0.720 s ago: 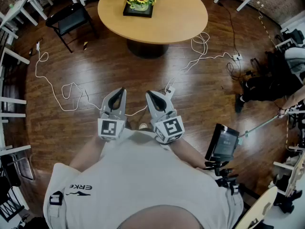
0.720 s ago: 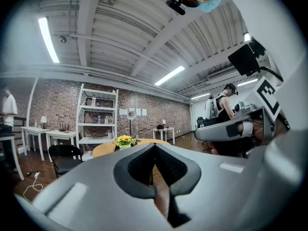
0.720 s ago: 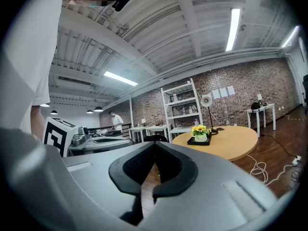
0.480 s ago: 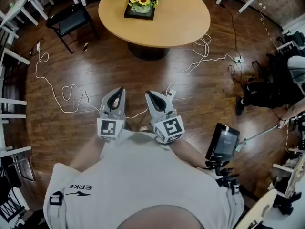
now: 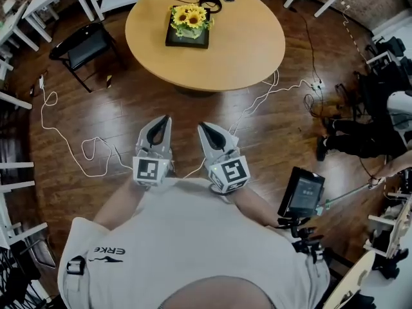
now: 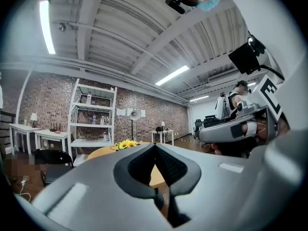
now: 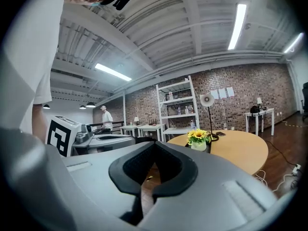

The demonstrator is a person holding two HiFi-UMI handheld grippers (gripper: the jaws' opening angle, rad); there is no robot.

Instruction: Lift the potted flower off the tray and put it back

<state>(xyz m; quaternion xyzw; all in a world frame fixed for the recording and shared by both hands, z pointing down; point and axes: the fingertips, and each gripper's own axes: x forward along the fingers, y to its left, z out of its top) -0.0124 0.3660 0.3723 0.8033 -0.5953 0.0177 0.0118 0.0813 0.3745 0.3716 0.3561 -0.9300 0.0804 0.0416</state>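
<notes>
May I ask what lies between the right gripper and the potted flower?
Head view: only bare wood floor, then bare tabletop up to the potted flower.

A round light-wood table [image 5: 241, 40] stands ahead of me on a dark glossy plank floor [image 5: 129, 105], a black chair [image 5: 87, 44] just left of it and thin white cables [image 5: 265, 95] trailing on its near side. Behind the table I see a brown brick wall [image 7: 250, 97] and a white open shelf unit [image 7: 177, 110], with long ceiling strip lights [image 7: 237, 25] above.
</notes>
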